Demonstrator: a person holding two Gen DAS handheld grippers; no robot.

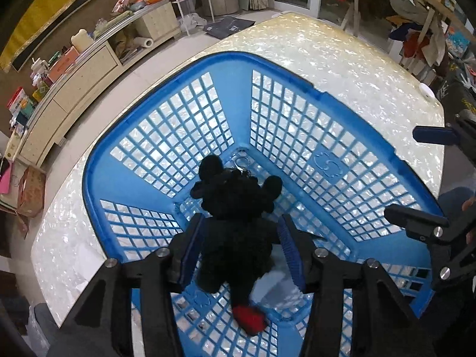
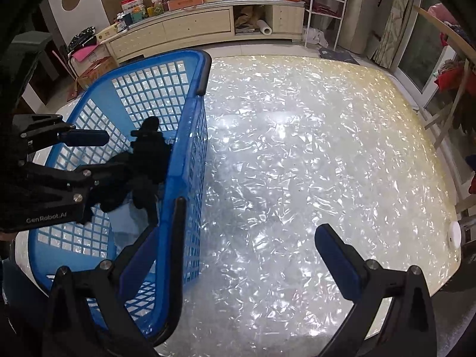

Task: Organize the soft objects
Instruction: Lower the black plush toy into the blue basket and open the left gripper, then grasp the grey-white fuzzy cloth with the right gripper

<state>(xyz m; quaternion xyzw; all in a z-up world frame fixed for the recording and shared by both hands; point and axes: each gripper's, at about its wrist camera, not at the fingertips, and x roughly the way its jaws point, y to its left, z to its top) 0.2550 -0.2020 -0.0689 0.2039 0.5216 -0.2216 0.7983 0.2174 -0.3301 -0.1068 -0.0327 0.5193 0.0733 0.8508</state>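
Note:
A black plush toy [image 1: 238, 217] with a red foot and a metal key ring hangs between the fingers of my left gripper [image 1: 239, 232], which is held inside the blue plastic basket [image 1: 142, 178]. The jaws stand apart and touch the toy's sides only loosely; I cannot tell if they grip it. In the right wrist view the toy [image 2: 148, 154] and the left gripper [image 2: 98, 154] show inside the basket [image 2: 184, 160]. My right gripper [image 2: 247, 238] is open and empty, beside the basket's right wall above the table. It also shows in the left wrist view [image 1: 416, 178].
The basket stands on a shiny pearl-patterned table [image 2: 297, 148]. A small white round object [image 2: 454, 235] lies near the table's right edge. A low cabinet [image 2: 193, 29] with clutter stands behind, with a white rack [image 2: 324, 6] and a clothes rack [image 2: 452, 74] to the right.

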